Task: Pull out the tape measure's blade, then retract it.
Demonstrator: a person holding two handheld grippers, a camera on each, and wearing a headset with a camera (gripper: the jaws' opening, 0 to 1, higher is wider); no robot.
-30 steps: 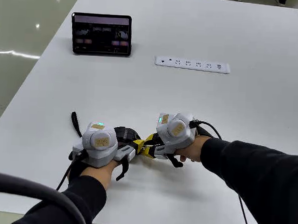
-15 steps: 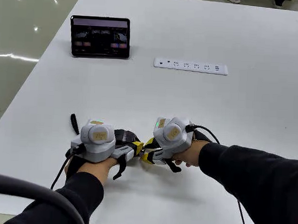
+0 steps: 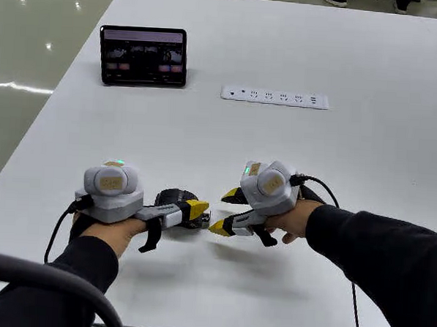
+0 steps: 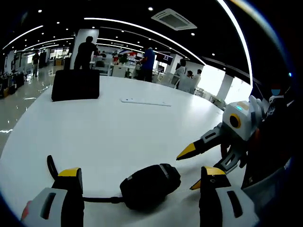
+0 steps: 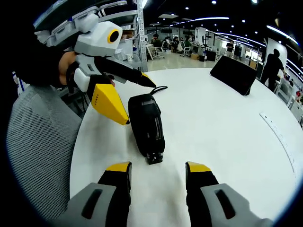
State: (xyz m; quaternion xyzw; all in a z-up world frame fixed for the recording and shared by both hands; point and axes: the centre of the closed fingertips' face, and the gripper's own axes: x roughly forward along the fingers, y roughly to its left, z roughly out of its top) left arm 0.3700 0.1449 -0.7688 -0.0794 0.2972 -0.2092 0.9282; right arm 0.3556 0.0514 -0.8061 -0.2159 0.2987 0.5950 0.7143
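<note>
We see the black tape measure point(image 3: 174, 200) lying on the white table point(image 3: 350, 163), between our two hands. From the head view, one yellow jaw tip of the left gripper point(image 4: 142, 172) sits just beside the case and its other jaw is hidden. The left gripper view fills that in: both jaws stand wide apart with the case between them, a gap on each side, so this claw is open and grips nothing. That view also shows a thin black cord point(image 4: 97, 199) running off the case.

The right gripper point(image 3: 225, 211) points at the case from the other side, near it but apart, its jaws spread and empty. Its own view shows what the head view does not: a small tab point(image 5: 155, 158) at the end of the case that faces it.

Further back on the table, the head view gives us a tablet point(image 3: 144, 55) standing upright and a white power strip point(image 3: 275, 97), well apart from the tape measure.
</note>
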